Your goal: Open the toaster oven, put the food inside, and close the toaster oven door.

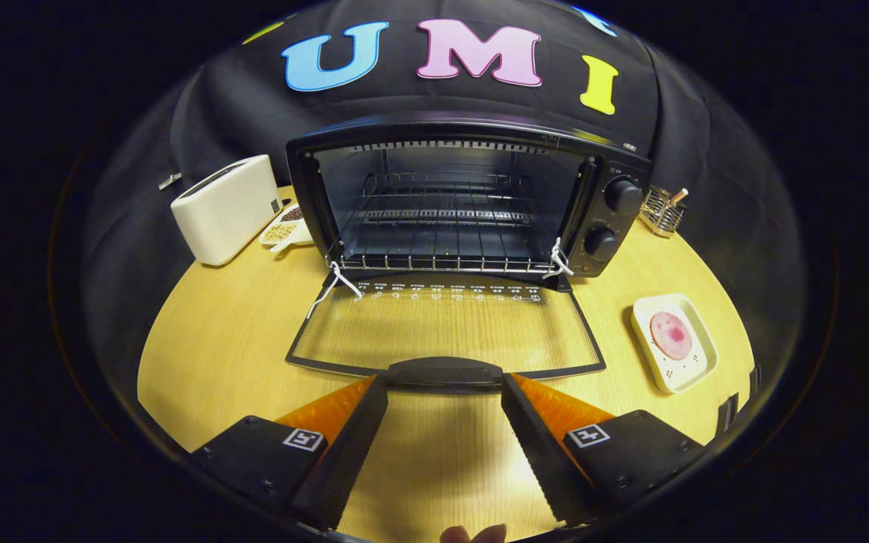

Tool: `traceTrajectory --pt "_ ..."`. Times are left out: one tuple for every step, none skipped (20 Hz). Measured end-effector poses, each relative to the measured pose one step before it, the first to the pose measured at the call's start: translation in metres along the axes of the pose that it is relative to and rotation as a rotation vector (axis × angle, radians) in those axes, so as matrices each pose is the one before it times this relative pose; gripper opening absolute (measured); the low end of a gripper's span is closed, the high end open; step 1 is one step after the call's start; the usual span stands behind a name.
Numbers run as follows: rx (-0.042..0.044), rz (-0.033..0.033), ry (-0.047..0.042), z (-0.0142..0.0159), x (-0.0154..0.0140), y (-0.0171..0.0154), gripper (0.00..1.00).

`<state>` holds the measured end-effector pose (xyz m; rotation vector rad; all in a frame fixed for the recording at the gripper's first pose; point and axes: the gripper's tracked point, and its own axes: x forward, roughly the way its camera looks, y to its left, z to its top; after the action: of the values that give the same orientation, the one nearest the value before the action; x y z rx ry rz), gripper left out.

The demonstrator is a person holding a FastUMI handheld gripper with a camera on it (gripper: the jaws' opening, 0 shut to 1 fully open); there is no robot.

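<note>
Door down, food still waiting on its plate.

Gripper view: the claw [443, 392] is released, its fingers spread wide and holding nothing, with the fingertips [374, 388] just at either end of the door handle [446, 372] but not pressing on it. The toaster oven [465, 196] stands beyond the fingers with its glass door [446, 328] folded flat onto the tabletop [216, 347], so the opening step looks done; the wire rack [446, 260] inside is bare. The food, a round pink slice [670, 335], sits on a small white plate [695, 369] off to the right of the claw, well apart from the oven. By my reading, loading the food and shutting the door are both still left. A white toaster [227, 207] stands beyond the left finger.
</note>
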<state>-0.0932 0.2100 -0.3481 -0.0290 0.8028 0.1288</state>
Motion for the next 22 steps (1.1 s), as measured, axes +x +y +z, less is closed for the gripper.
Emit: traceTrajectory --pt "0.00035 0.01407 -0.00349 0.00422 -0.00245 0.00114 1.0" --pt "-0.00369 0.00922 -0.00709 0.00398 -0.00207 -0.00024 1.0" --pt "-0.00894 0.00961 -0.01681 0.00619 -0.00418 -0.00167 1.0" --pt "-0.01394 0.00785 -0.02154 0.00867 -0.0042 -0.00233 1.0" --pt "-0.01272 0.00825 -0.02174 0.00746 -0.00436 -0.00327 1.0" --pt "-0.00926 0.00547 -0.02002 0.00838 -0.0048 -0.00455 1.0" --pt "-0.00498 0.00545 -0.02228 0.00891 -0.00529 -0.00528 1.0" --pt "0.00105 0.00383 -0.02443 0.00963 -0.00509 -0.00609 1.0" --pt "0.00573 0.00406 -0.01969 0.00874 -0.00548 -0.00724 1.0" --pt "0.00785 0.00607 -0.01493 0.00806 -0.00501 -0.00715 1.0" --pt "0.00325 0.00466 -0.01255 0.00714 -0.0056 -0.00857 1.0" --pt "-0.00423 0.00376 -0.01036 0.00648 -0.00582 -0.00999 1.0" --pt "-0.01068 0.00254 -0.01001 0.00603 -0.00566 -0.01106 1.0" --pt "-0.01129 0.00148 -0.01231 0.00658 -0.00515 -0.01259 1.0" --pt "-0.0056 0.0083 -0.01169 0.00561 -0.00456 -0.01057 1.0" --pt "-0.00488 0.00579 -0.01006 0.00581 -0.00552 -0.01196 1.0" --pt "-0.00362 0.00322 -0.00678 0.00382 -0.00458 -0.01315 1.0" --pt "0.00121 0.00255 -0.00232 0.00388 -0.00456 -0.01491 1.0" --pt "0.00242 0.00177 -0.00225 0.00259 -0.00465 -0.01316 1.0" --pt "0.00275 0.00099 0.00064 0.00216 -0.00354 -0.01202 1.0" --pt "0.0055 0.00129 0.00593 0.0004 -0.00351 -0.01382 1.0" --pt "0.01406 -0.00033 0.0105 -0.00063 -0.00244 -0.01589 1.0"
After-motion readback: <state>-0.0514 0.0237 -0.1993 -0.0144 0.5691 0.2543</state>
